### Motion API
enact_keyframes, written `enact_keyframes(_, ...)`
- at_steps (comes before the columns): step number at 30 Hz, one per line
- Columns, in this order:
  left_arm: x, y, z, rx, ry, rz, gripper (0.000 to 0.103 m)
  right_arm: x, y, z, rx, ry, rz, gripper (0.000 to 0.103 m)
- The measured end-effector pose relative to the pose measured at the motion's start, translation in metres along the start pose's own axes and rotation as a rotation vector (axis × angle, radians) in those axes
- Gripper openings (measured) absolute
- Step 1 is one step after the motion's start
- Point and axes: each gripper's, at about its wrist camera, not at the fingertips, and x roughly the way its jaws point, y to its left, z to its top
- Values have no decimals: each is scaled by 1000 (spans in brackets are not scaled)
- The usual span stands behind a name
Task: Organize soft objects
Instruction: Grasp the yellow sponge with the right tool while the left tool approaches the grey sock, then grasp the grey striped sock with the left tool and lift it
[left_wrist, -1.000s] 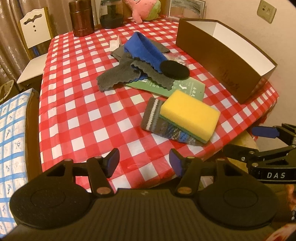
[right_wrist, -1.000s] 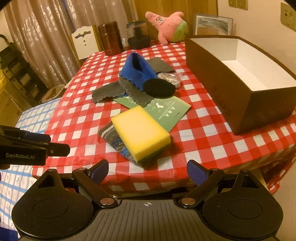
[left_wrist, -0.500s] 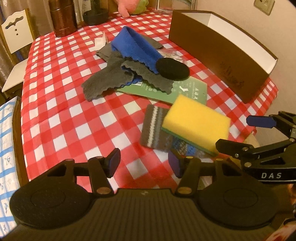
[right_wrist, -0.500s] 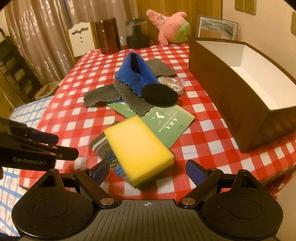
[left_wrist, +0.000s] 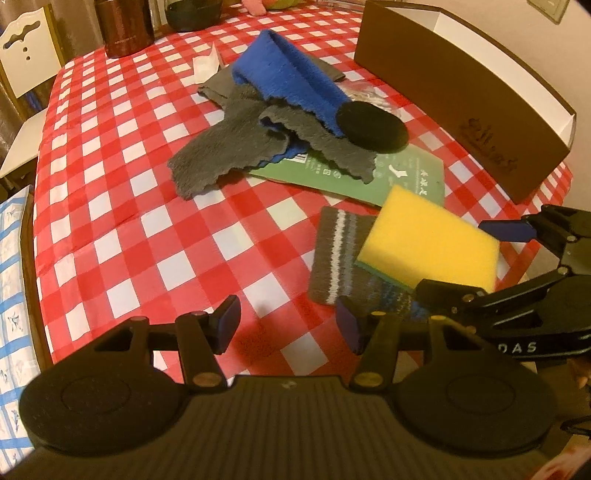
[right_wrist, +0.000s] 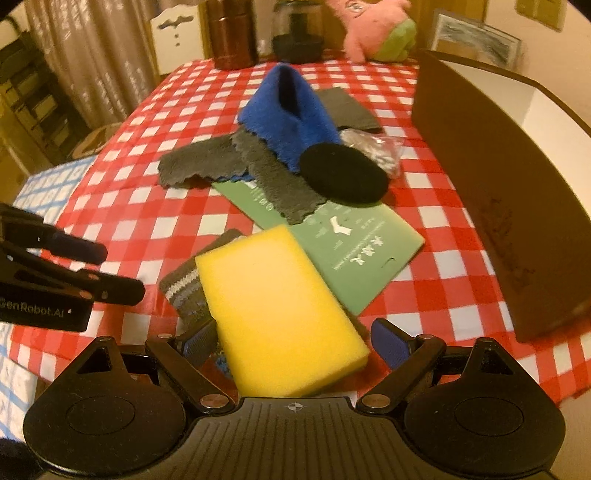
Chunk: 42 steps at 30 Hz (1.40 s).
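On the checked desk (right_wrist: 122, 206), the left tongs (left_wrist: 286, 325) stand apart over bare cloth. Right of them, a yellow sponge (right_wrist: 277, 314) lies on a striped sock (left_wrist: 336, 254), between the parted right tongs (right_wrist: 291, 341), pads not pressing. At far right, the brown box (right_wrist: 491, 177) shows white walls; its floor is hidden.

The striped sock (right_wrist: 186, 291) is largely covered by the yellow sponge (right_wrist: 273, 314), so only its cuff end is seen in the right wrist view. The green card (left_wrist: 347, 177) is partly hidden under the grey cloth (left_wrist: 236, 147) and the black round pad (left_wrist: 371, 127). The small shiny packet (right_wrist: 376, 151) is too blurred to be identified. The pink plush toy (right_wrist: 373, 26) is cut off by the top edge. The lettering on the brown box (left_wrist: 491, 147) cannot be read.
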Motion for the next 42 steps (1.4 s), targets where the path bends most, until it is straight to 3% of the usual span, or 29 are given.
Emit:
enact_keyframes(1, 0, 1, 0, -2, 1, 0, 54, 2, 2, 0, -17, 0, -3, 89)
enact_keyframes(3, 1, 1, 0, -5, 3, 2, 54, 3, 6, -2, -55, -8, -3, 79)
enact_keyframes(11, 0, -4, 0, 4, 2, -14, 54, -12, 7, -11, -74, -88, 2, 70)
enact_keyframes(19, 3, -26, 1, 46, -9, -85, 55, -38, -7, -20, 53, -154, 23, 69)
enact_keyframes(24, 13, -42, 2, 84, -27, -117, 55, -43, -21, -27, 150, -140, 31, 69)
enact_keyframes(28, 25, -51, 5, 140, -43, -142, 55, -43, -27, -30, 183, -133, 13, 69)
enact_keyframes(32, 36, -52, 9, 134, -44, -164, 55, -44, -29, -30, 195, -123, 15, 69)
enact_keyframes(42, 57, -61, 14, 154, 2, -141, 56, -58, -37, -29, 229, -175, -12, 69)
